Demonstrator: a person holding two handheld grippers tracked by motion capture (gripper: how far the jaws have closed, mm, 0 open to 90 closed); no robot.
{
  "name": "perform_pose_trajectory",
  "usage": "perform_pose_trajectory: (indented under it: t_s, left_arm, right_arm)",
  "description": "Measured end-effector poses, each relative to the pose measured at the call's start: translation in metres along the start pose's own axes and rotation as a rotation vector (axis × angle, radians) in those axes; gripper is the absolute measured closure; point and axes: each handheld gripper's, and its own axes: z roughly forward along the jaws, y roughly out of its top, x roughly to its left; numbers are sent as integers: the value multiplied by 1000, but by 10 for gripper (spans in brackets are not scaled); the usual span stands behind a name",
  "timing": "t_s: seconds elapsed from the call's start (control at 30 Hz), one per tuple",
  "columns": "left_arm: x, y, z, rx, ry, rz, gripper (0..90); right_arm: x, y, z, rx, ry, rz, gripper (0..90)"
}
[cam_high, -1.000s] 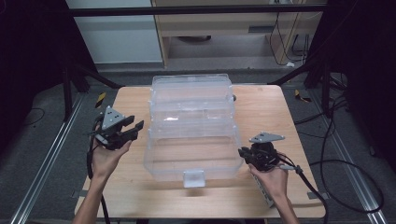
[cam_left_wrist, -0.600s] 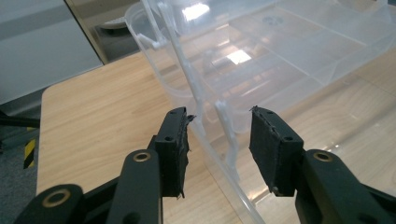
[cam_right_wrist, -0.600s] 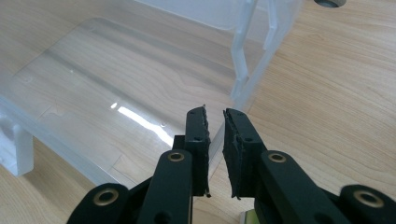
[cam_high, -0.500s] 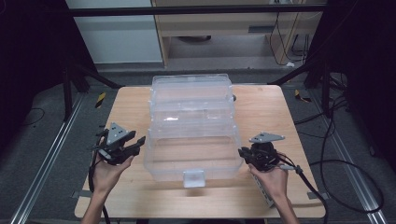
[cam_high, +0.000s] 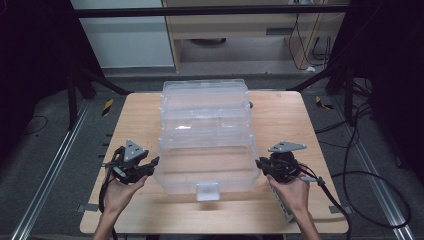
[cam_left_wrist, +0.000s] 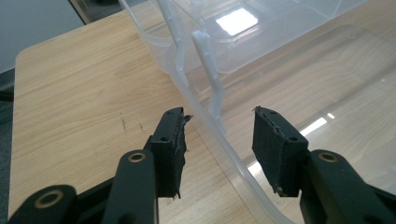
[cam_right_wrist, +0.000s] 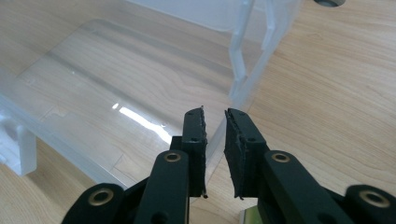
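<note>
In the middle of the table (cam_high: 280, 115) the clear plastic box (cam_high: 205, 135) lies with its long axis running away from you. Its near rim passes between your left gripper (cam_left_wrist: 217, 140), whose spread jaws have just been opening. Your right gripper (cam_right_wrist: 215, 140) pinches the opposite rim.

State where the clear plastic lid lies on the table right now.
In the high view the clear plastic lid lies at the middle of the wooden table, in front of the clear box, between the left tongs and the right tongs.
</note>
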Motion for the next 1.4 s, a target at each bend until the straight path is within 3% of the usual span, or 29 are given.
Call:
perform_pose_trajectory:
  t_s: [0.17, 0.3, 0.53, 0.83, 1.07, 1.4]
  left_arm:
    - [-1, -3, 2, 20, 19, 11, 528]
    - [-2, -4, 4, 27, 11, 11, 526]
    - [-6, -4, 8, 55, 11, 22, 527]
    - [-10, -8, 18, 106, 15, 34, 563]
    - [-10, -8, 23, 121, -8, 19, 620]
    - [-12, -8, 26, 132, 1, 29, 636]
  right_arm:
    - [-6, 2, -13, -31, -3, 20, 735]
    - [-12, 4, -24, -51, -9, 29, 705]
    - [-19, 4, -35, -52, -23, 46, 629]
    - [-24, 4, -40, -26, -46, 29, 556]
    - [-26, 4, -44, 1, -50, 31, 520]
    - [-30, 3, -52, 26, -46, 35, 480]
